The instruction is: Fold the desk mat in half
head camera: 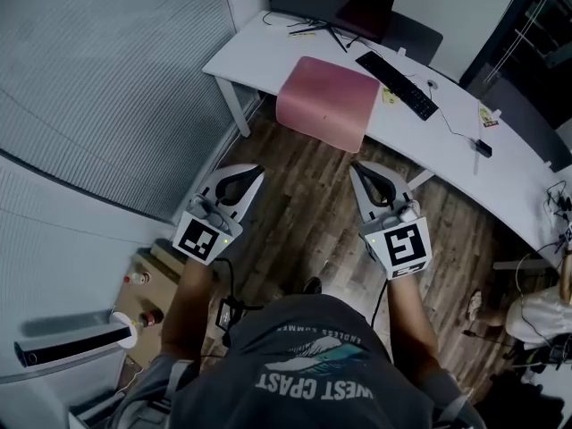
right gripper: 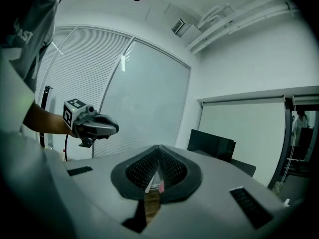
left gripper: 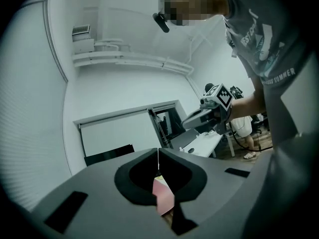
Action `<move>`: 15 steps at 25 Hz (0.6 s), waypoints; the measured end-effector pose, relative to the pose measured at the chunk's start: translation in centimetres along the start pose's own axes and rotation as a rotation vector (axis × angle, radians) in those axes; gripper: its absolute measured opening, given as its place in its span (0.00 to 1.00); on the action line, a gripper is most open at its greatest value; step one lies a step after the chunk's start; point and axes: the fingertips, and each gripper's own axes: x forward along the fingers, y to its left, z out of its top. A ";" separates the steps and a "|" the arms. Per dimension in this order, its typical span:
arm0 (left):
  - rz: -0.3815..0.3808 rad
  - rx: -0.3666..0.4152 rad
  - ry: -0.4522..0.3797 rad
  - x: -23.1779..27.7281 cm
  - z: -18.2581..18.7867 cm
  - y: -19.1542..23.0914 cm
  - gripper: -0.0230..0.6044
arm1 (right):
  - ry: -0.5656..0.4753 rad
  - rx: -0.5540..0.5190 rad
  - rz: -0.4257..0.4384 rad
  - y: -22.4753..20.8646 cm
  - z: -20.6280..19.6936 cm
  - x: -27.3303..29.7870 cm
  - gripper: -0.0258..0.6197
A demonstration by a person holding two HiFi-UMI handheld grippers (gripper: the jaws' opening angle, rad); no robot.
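Note:
A pink desk mat (head camera: 326, 101) lies flat on the near edge of the white desk (head camera: 253, 50), its front side hanging slightly over the edge. My left gripper (head camera: 258, 170) and right gripper (head camera: 355, 165) are both held level over the wooden floor, a short way in front of the mat, tips pointing at it. Both are shut with nothing between the jaws. In the left gripper view the left gripper (left gripper: 158, 151) shows closed jaws, with a sliver of the mat (left gripper: 162, 196) below them. The right gripper (right gripper: 158, 146) is closed too.
A black keyboard (head camera: 396, 84) lies right of the mat, a monitor (head camera: 335, 3) stands behind it, and a small black device (head camera: 483, 147) sits on a cable. A cardboard box (head camera: 147, 289) stands at my left. Another person (head camera: 536, 311) is at the right.

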 end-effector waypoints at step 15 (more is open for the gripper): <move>-0.049 -0.024 0.020 7.4 -2.1 1.3 0.07 | 0.033 0.033 -0.051 -6.7 -3.1 0.9 0.08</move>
